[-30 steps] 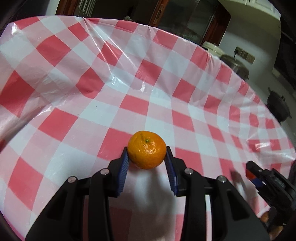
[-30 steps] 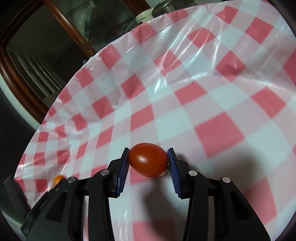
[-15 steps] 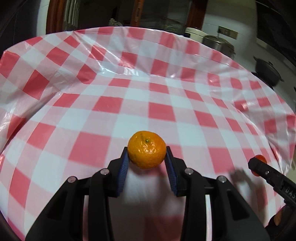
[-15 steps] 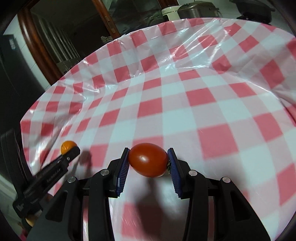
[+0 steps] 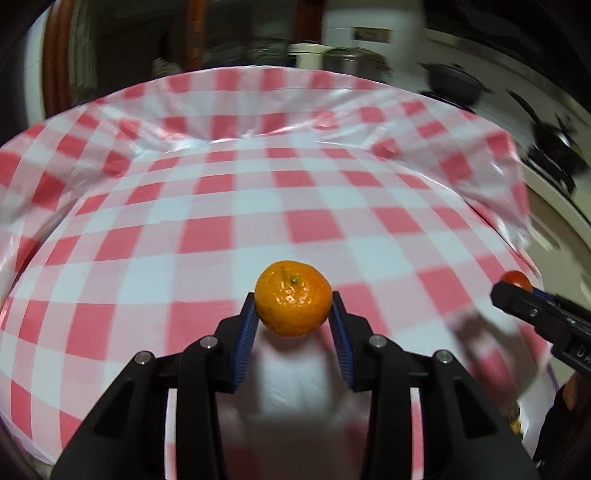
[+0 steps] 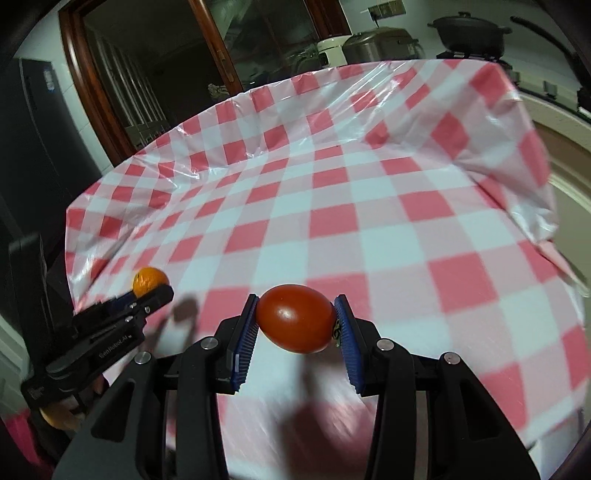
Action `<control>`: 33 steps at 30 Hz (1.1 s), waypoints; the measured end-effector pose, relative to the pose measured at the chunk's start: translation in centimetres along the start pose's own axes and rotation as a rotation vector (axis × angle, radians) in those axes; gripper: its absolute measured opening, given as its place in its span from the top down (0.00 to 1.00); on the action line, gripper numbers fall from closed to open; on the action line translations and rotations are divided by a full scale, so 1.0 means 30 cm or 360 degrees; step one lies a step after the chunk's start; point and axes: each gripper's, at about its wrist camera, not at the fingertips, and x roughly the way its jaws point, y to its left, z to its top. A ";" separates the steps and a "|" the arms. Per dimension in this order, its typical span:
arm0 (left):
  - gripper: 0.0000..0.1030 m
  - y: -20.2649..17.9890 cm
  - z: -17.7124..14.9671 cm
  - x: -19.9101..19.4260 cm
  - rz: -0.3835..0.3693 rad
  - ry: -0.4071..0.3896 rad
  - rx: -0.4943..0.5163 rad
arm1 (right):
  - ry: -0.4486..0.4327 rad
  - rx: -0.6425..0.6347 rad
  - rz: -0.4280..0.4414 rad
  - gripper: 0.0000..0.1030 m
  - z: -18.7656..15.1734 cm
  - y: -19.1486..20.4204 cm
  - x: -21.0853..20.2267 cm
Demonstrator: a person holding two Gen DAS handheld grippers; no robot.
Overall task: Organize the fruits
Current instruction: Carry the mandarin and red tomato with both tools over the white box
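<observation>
My left gripper (image 5: 294, 308) is shut on an orange mandarin (image 5: 293, 298) and holds it above the red-and-white checked tablecloth (image 5: 258, 206). My right gripper (image 6: 296, 318) is shut on a red tomato (image 6: 295, 317), also held above the cloth. The right gripper with its tomato (image 5: 516, 278) shows at the right edge of the left wrist view. The left gripper with its mandarin (image 6: 147, 281) shows at the left of the right wrist view.
The table's far edge is draped in glossy plastic (image 6: 369, 92). Behind it stand a dark pot (image 6: 469, 31), a rice cooker (image 6: 380, 44) and a wooden door frame (image 6: 92, 85). The cloth hangs off the right edge (image 6: 532, 184).
Both grippers have pulled back and up from the cloth with their fruit still held. More of the table and the room behind shows now.
</observation>
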 end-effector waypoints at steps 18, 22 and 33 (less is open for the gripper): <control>0.62 -0.497 -0.150 -0.077 -0.0243 0.0064 0.0637 | -0.0128 0.0276 -0.0231 0.59 -0.282 -0.364 -0.304; 0.62 -0.613 -0.190 -0.093 -0.0309 0.0063 0.0802 | -0.0126 0.0347 -0.0318 0.59 -0.348 -0.443 -0.350; 0.62 -0.916 -0.346 -0.094 -0.0532 0.0181 0.1221 | 0.0053 0.0508 -0.0629 0.59 -0.547 -0.650 -0.398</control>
